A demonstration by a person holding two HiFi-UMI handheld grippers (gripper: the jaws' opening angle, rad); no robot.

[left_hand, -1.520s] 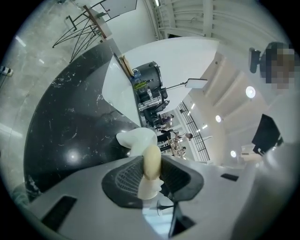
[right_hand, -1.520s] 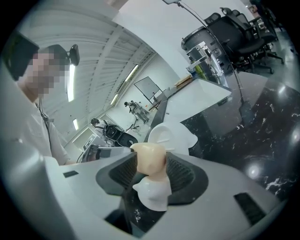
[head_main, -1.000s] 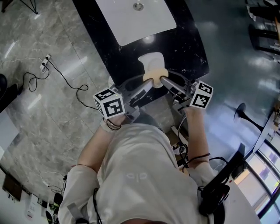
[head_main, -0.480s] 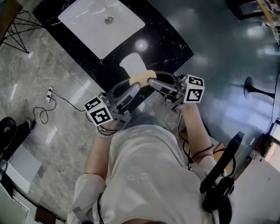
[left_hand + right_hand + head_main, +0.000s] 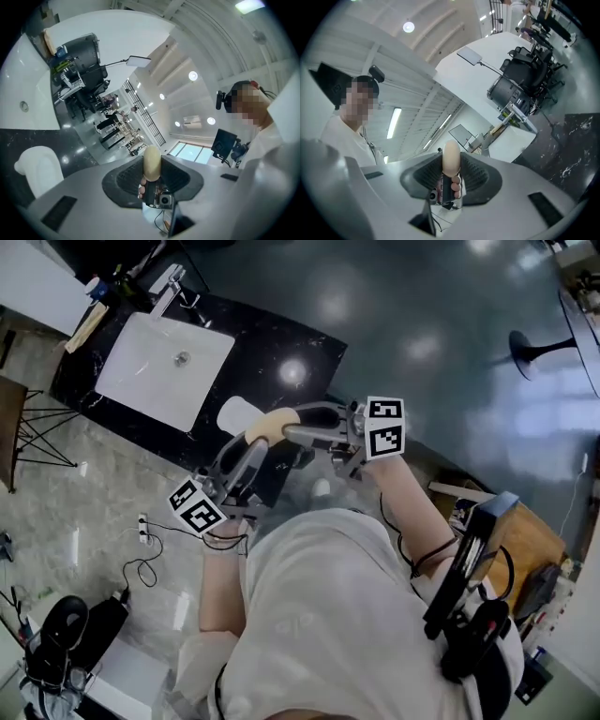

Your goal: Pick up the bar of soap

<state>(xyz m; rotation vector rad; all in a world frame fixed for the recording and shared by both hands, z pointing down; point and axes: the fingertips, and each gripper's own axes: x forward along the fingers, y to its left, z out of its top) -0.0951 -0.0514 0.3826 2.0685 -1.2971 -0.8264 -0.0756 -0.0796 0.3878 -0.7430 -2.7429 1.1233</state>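
Note:
The pale yellow bar of soap point(image 5: 273, 424) hangs in the air over the black counter's near edge, held from both sides. My left gripper point(image 5: 259, 439) comes up from the lower left and my right gripper point(image 5: 287, 431) reaches in from the right. Each is shut on the bar. In the left gripper view the soap point(image 5: 152, 162) stands on end between the ribbed pads point(image 5: 127, 177), with the other gripper's body behind it. The right gripper view shows the same soap point(image 5: 451, 158) clamped between its pads point(image 5: 474, 175). The white soap dish point(image 5: 235, 414) sits just left of the bar.
A white basin point(image 5: 157, 367) is set into the black marble counter point(image 5: 281, 341) at the upper left, with a tap point(image 5: 169, 285) behind it. The soap dish point(image 5: 40, 169) shows at the left gripper view's lower left. Cables point(image 5: 141, 549) lie on the grey floor.
Both grippers have stayed on the soap and carried it off the dish, toward the counter's near edge. The head view has swung, so the basin now sits far left.

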